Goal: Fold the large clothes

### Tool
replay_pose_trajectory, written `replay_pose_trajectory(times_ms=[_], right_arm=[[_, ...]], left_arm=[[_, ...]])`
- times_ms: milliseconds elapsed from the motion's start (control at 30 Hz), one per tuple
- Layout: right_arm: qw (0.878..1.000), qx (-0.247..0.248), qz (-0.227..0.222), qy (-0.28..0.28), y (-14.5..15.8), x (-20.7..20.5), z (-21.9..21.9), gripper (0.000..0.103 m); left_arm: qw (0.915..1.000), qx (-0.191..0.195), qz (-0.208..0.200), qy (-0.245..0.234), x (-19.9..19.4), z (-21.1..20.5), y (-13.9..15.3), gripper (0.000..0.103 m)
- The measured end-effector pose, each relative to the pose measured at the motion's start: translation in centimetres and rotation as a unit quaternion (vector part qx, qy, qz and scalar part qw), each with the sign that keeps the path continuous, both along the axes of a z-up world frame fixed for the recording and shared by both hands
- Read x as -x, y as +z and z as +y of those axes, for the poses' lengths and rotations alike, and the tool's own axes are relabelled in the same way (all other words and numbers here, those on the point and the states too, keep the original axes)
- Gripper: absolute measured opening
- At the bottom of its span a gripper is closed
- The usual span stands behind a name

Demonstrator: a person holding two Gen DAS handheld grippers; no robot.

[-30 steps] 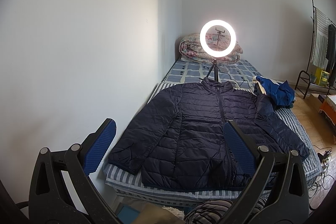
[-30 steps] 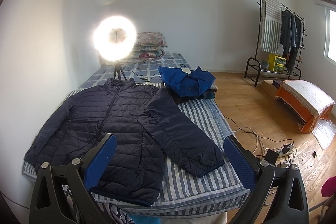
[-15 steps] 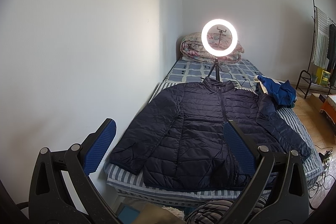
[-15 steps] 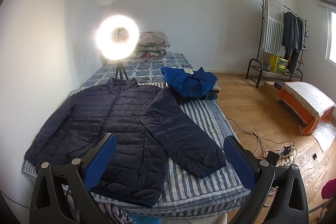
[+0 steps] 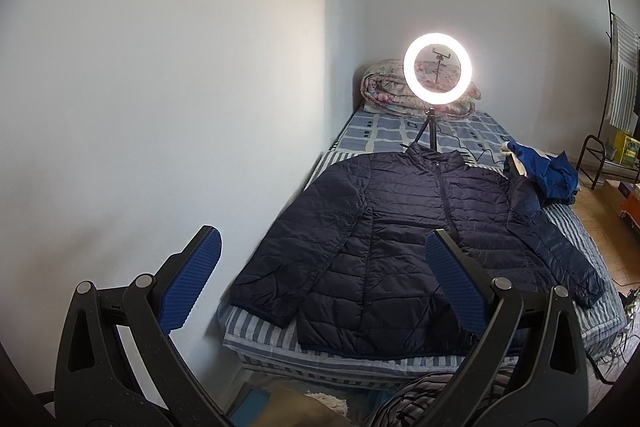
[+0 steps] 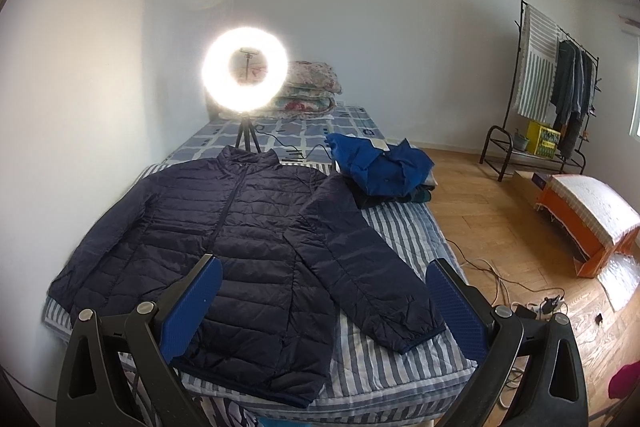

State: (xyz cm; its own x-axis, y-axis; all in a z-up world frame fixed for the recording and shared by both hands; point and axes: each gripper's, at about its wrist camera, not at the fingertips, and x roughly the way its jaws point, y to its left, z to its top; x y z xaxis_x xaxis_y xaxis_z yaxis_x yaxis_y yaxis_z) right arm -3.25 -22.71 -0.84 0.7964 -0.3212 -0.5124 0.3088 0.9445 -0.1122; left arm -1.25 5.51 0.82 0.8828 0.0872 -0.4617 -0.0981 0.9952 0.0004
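A navy quilted puffer jacket (image 5: 408,227) lies flat and zipped on a striped bed (image 5: 264,327), sleeves spread out, collar toward the far wall. It also shows in the right wrist view (image 6: 240,235). My left gripper (image 5: 320,259) is open and empty, held in the air before the foot of the bed, near the jacket's left sleeve and hem. My right gripper (image 6: 320,287) is open and empty, held above the hem and the right sleeve (image 6: 360,267).
A lit ring light on a tripod (image 6: 245,75) stands behind the jacket's collar. A pile of blue clothes (image 6: 380,167) lies at the bed's right side. Folded quilts (image 5: 384,91) sit at the head. Cables (image 6: 532,303), an orange stool (image 6: 588,211) and a clothes rack (image 6: 556,83) stand on the right.
Both views have shifted slightly; the jacket sits a little further right in each. The jacket has not moved and both grippers stay open.
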Motion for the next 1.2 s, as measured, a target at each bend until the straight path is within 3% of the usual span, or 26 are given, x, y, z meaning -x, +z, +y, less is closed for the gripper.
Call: replay_pose_trajectory(times_ms=[400,700,867,1000,1200], right_arm=[[0.998,0.030,-0.002,0.059,0.5,-4.4,5.9,0.103],[0.987,0.062,-0.005,0.151,-0.2,-8.7,12.7,0.103],[0.967,0.058,0.008,0.250,-2.3,-11.6,16.6,0.092],[0.946,0.072,0.031,0.314,-5.0,-13.8,20.1,0.091],[0.907,0.032,0.069,0.414,-9.5,-17.7,25.2,0.083]], left_arm=[[0.9998,-0.012,-0.015,0.002,2.4,2.2,-1.2,0.103],[0.9998,-0.010,-0.007,0.013,4.8,4.3,-2.8,0.103],[0.9990,-0.032,0.006,0.029,6.5,4.6,-4.3,0.103],[0.9976,-0.047,0.022,0.046,7.9,4.9,-5.6,0.103],[0.9970,-0.030,0.045,0.055,8.6,6.3,-7.2,0.103]])
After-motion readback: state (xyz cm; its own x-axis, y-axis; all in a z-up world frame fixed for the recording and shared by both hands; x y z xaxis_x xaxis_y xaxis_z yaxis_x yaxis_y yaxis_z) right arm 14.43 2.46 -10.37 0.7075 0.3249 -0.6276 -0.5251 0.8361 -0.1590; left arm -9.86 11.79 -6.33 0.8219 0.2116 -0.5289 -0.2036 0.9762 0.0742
